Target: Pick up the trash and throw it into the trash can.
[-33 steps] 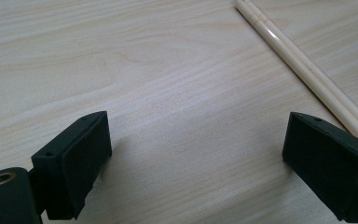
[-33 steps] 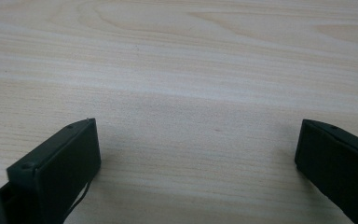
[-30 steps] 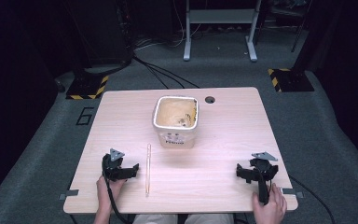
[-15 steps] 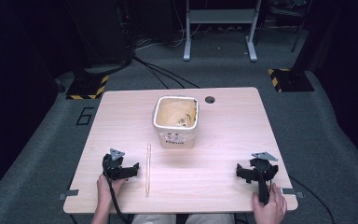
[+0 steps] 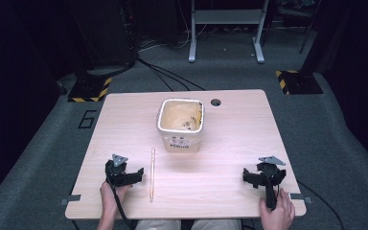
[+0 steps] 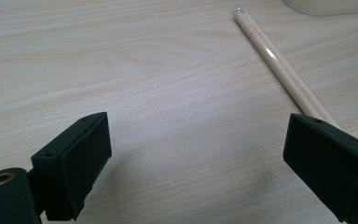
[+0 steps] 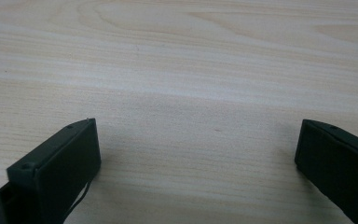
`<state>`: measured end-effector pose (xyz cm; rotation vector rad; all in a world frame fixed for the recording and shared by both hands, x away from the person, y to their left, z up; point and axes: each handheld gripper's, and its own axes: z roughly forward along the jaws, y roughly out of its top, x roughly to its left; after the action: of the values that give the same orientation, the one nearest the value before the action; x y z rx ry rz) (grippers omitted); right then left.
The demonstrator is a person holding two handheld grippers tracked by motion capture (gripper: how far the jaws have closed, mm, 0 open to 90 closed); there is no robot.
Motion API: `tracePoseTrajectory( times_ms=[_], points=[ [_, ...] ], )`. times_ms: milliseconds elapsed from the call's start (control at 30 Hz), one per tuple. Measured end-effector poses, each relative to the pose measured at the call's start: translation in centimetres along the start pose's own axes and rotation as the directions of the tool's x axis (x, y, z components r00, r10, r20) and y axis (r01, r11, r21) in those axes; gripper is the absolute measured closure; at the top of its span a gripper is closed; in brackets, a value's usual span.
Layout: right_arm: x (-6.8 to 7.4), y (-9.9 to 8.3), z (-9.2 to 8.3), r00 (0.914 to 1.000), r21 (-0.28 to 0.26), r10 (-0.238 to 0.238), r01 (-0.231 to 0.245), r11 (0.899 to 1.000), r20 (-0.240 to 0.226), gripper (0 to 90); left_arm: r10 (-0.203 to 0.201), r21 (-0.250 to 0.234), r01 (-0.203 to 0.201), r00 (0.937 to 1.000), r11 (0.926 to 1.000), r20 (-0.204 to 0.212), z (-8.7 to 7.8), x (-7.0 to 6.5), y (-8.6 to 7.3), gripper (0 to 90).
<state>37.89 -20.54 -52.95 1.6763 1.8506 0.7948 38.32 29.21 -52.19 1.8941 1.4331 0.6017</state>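
A cream square tub (image 5: 181, 125) with yellowish stuff inside stands at the middle of the wooden table (image 5: 230, 139). A pair of pale chopsticks (image 5: 152, 173) (image 6: 279, 70) lies lengthwise in front of it, toward the left. My left gripper (image 5: 124, 175) (image 6: 205, 168) rests on the table just left of the chopsticks, open, nothing between its jaws; the chopsticks pass behind its right jaw. My right gripper (image 5: 263, 176) (image 7: 196, 168) rests near the front right corner, open over bare wood.
A round cable hole (image 5: 215, 102) sits behind the tub. Cables (image 5: 158, 72) run over the grey carpet beyond the table. A metal stand's legs (image 5: 225, 33) and yellow-black striped bases (image 5: 88, 88) stand farther back.
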Motion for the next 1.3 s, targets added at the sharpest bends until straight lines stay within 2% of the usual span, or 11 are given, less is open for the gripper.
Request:
tracePoseTrajectory(
  times_ms=[333, 700, 767, 833, 867, 900, 967, 1100, 1233, 1267, 1300],
  points=[
    [0.0, 0.0, 0.0, 1.0, 0.0, 0.0, 0.0, 1.0, 0.0, 0.0, 0.018, 0.01, -0.019, 0.9986, 0.9998, 0.049, 0.4, -2.0, 0.4, 9.3],
    [0.0, 0.0, 0.0, 1.0, 0.0, 0.0, 0.0, 1.0, 0.0, 0.0, 0.071, 0.036, -0.074, 0.9939, 0.9966, 0.084, 1.3, -3.7, 1.1, 14.1],
    [0.0, 0.0, 0.0, 1.0, 0.0, 0.0, 0.0, 1.0, 0.0, 0.0, 0.079, 0.038, -0.082, 0.9932, 0.9959, 0.086, 1.4, -3.8, 1.2, 19.8],
    [0.0, 0.0, 0.0, 1.0, 0.001, 0.002, -0.002, 1.0, 0.0, 0.0, 0.078, 0.044, -0.082, 0.9939, 0.9957, 0.079, 1.5, -3.9, 1.1, 30.6],
    [0.0, 0.0, 0.0, 1.0, 0.001, 0.002, -0.002, 1.0, 0.0, 0.0, 0.084, 0.042, -0.087, 0.9937, 0.9953, 0.075, 1.4, -3.9, 1.0, 30.6],
    [0.0, 0.0, 0.0, 1.0, 0.0, 0.0, 0.0, 1.0, 0.0, 0.0, 0.092, 0.043, -0.096, 0.9934, 0.9945, 0.069, 1.4, -3.9, 1.0, 36.9],
    [0.0, 0.0, 0.0, 1.0, 0.0, 0.0, 0.0, 1.0, 0.0, 0.0, 0.089, 0.041, -0.092, 0.9935, 0.9949, 0.071, 1.3, -3.7, 1.0, 44.0],
    [0.0, 0.0, 0.0, 1.0, 0.0, 0.0, 0.0, 1.0, 0.0, 0.0, 0.087, 0.043, -0.09, 0.9935, 0.995, 0.073, 1.0, -3.3, 1.0, 52.4],
    [0.0, 0.0, 0.0, 1.0, 0.0, 0.0, 0.0, 1.0, 0.0, 0.0, 0.085, 0.044, -0.088, 0.9937, 0.9952, 0.074, 0.8, -3.0, 0.9, 66.9],
    [0.0, 0.0, 0.0, 1.0, 0.0, 0.0, 0.0, 1.0, 0.0, 0.0, 0.084, 0.039, -0.087, 0.9936, 0.9955, 0.075, 0.8, -2.9, 0.9, 66.9],
    [0.0, 0.0, 0.0, 1.0, 0.001, 0.002, -0.002, 1.0, 0.0, 0.0, 0.084, 0.036, -0.087, 0.9938, 0.9956, 0.073, 0.7, -2.8, 0.8, 73.8]
  ],
)
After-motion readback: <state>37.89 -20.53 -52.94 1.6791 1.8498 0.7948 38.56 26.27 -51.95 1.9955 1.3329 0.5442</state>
